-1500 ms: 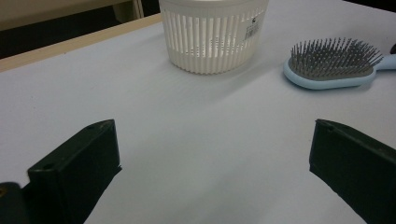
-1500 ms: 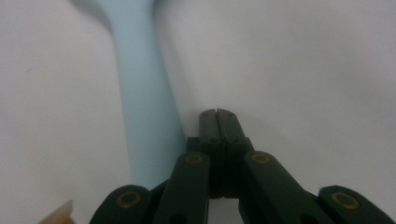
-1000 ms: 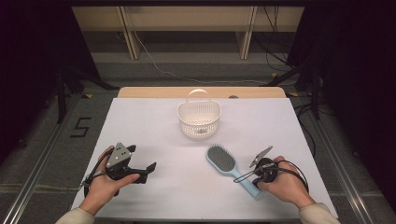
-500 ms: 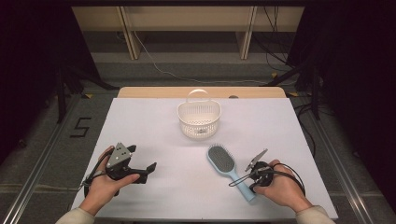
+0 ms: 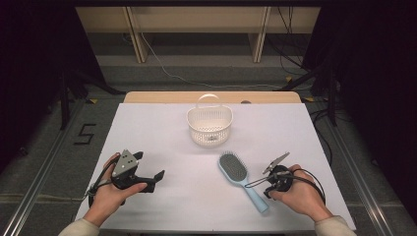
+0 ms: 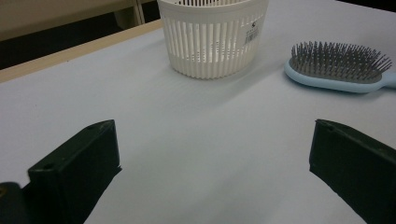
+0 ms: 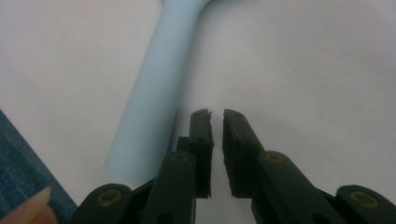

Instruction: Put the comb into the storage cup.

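Note:
A light blue hairbrush lies bristles up on the white table, handle toward the front right. A white slatted basket with a handle stands behind it at mid-table. My right gripper is shut and holds nothing; it rests just right of the handle's end. In the right gripper view its jaws almost touch beside the brush handle. At the front left my left gripper is open and empty. The left gripper view shows its jaws spread wide, facing the basket and the brush head.
A white sheet covers the table, with a wooden strip along the far edge. Dark floor, cables and stands surround it. Bare surface lies between the two grippers.
The right hand has shifted slightly beside the brush handle. The brush, the basket and the left gripper have stayed where they were.

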The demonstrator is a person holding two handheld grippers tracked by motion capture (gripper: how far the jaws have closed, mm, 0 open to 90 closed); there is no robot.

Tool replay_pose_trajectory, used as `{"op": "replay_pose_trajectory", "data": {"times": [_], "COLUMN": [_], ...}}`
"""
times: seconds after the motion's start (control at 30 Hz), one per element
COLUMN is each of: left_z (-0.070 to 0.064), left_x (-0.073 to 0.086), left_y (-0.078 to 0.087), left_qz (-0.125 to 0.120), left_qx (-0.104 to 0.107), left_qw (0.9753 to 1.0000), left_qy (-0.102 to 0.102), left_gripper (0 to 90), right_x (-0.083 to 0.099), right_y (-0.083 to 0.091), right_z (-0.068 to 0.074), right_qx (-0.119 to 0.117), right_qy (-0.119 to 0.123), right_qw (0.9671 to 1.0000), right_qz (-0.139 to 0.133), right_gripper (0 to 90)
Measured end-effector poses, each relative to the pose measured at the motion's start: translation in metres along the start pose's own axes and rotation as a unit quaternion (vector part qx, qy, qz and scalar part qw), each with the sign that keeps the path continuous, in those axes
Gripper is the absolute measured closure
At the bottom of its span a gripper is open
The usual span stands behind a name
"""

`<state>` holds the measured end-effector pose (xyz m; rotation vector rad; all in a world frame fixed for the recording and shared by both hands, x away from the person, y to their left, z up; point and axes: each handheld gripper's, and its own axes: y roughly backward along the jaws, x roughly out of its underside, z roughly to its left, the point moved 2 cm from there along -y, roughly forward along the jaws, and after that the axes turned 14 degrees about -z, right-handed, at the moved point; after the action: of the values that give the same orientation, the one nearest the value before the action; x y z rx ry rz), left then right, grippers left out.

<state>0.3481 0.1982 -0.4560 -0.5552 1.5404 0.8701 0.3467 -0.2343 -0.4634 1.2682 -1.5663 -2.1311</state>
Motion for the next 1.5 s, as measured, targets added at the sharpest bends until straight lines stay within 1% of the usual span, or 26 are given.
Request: {"op": "replay_pose_trajectory", "data": {"times": [0.03, 0.07, 0.17, 0.27, 0.33, 0.37, 0.4, 0.43, 0.5, 0.6, 0.63, 0.67, 0.73, 0.77, 0.83, 0.93, 1.0, 1.07, 1.17, 1.2, 1.27, 1.37, 1.5], "left_z": [0.0, 0.001, 0.002, 0.006, 0.009, 0.01, 0.012, 0.012, 0.013, 0.013, 0.012, 0.012, 0.011, 0.01, 0.009, 0.008, 0.008, 0.008, 0.009, 0.009, 0.009, 0.008, 0.009], "left_x": [0.0, 0.0, -0.001, -0.002, -0.002, -0.002, -0.002, -0.002, -0.002, -0.002, -0.002, -0.001, -0.001, 0.0, 0.0, 0.001, 0.001, 0.001, 0.002, 0.002, 0.002, 0.002, 0.002], "left_y": [0.0, -0.001, -0.003, -0.008, -0.011, -0.013, -0.014, -0.014, -0.015, -0.016, -0.016, -0.016, -0.016, -0.017, -0.017, -0.016, -0.016, -0.016, -0.015, -0.015, -0.015, -0.015, -0.015], "left_qz": [-0.001, -0.003, -0.007, -0.009, -0.009, -0.009, -0.009, -0.01, -0.012, -0.011, -0.009, -0.008, -0.005, -0.004, -0.003, -0.001, 0.0, 0.001, 0.001, 0.001, 0.001, 0.001, 0.001], "left_qx": [0.0, -0.001, -0.002, -0.004, -0.007, -0.009, -0.009, -0.009, -0.009, -0.009, -0.008, -0.007, -0.005, -0.004, -0.003, -0.001, 0.0, -0.001, -0.001, -0.002, -0.001, 0.0, 0.0], "left_qw": [1.0, 1.0, 1.0, 0.9999, 0.9999, 0.9999, 0.9999, 0.9999, 0.9999, 0.9998, 0.9999, 0.9999, 0.9999, 0.9999, 0.9999, 0.9999, 0.9999, 0.9999, 0.9999, 0.9999, 0.9999, 0.9999, 0.9999], "left_qy": [-0.001, -0.001, -0.002, -0.008, -0.01, -0.01, -0.01, -0.009, -0.009, -0.011, -0.012, -0.013, -0.014, -0.014, -0.014, -0.016, -0.017, -0.016, -0.014, -0.014, -0.015, -0.015, -0.015], "left_gripper": [1.0, 1.0, 1.0, 1.1, 1.2, 1.3, 1.3, 1.3, 1.3, 1.5, 1.5, 1.5, 1.7, 1.7, 1.8, 2.0, 2.0, 2.0, 2.0, 2.0, 2.0, 2.0, 2.0], "right_x": [-0.001, -0.001, -0.002, -0.004, -0.006, -0.007, -0.007, -0.008, -0.009, -0.012, -0.013, -0.014, -0.016, -0.019, -0.023, -0.031, -0.036, -0.041, -0.048, -0.05, -0.055, -0.06, -0.065], "right_y": [0.003, 0.003, 0.005, 0.007, 0.007, 0.008, 0.008, 0.009, 0.011, 0.013, 0.013, 0.013, 0.013, 0.012, 0.01, 0.005, 0.001, -0.003, -0.009, -0.012, -0.016, -0.023, -0.03], "right_z": [-0.003, -0.003, -0.007, -0.011, -0.013, -0.015, -0.015, -0.016, -0.018, -0.019, -0.018, -0.017, -0.012, -0.008, -0.002, 0.008, 0.012, 0.015, 0.018, 0.018, 0.02, 0.021, 0.02], "right_qx": [0.008, 0.008, 0.015, 0.026, 0.032, 0.039, 0.039, 0.041, 0.047, 0.055, 0.054, 0.049, 0.039, 0.03, 0.019, 0.004, 0.0, 0.002, 0.005, 0.004, 0.003, -0.001, 0.003], "right_qy": [-0.004, -0.004, -0.008, -0.01, -0.012, -0.013, -0.013, -0.014, -0.022, -0.035, -0.042, -0.04, -0.038, -0.033, -0.029, -0.023, -0.028, -0.036, -0.05, -0.047, -0.051, -0.049, -0.049], "right_qw": [0.9999, 0.9999, 0.9994, 0.9984, 0.9978, 0.9971, 0.9971, 0.9966, 0.9954, 0.9943, 0.9942, 0.9948, 0.996, 0.9969, 0.9976, 0.9989, 0.9993, 0.9994, 0.9985, 0.9986, 0.9982, 0.9981, 0.9977], "right_qz": [-0.011, -0.011, -0.03, -0.05, -0.058, -0.065, -0.065, -0.07, -0.081, -0.084, -0.084, -0.08, -0.071, -0.065, -0.061, -0.04, -0.023, 0.0, 0.022, 0.024, 0.031, 0.039, 0.047], "right_gripper": [78.9, 78.9, 75.1, 70.3, 66.8, 62.9, 62.9, 59.7, 49.3, 34.3, 30.7, 27.2, 24.3, 24.0, 22.3, 21.9, 22.0, 22.4, 23.0, 23.3, 23.4, 23.9, 23.9]}}
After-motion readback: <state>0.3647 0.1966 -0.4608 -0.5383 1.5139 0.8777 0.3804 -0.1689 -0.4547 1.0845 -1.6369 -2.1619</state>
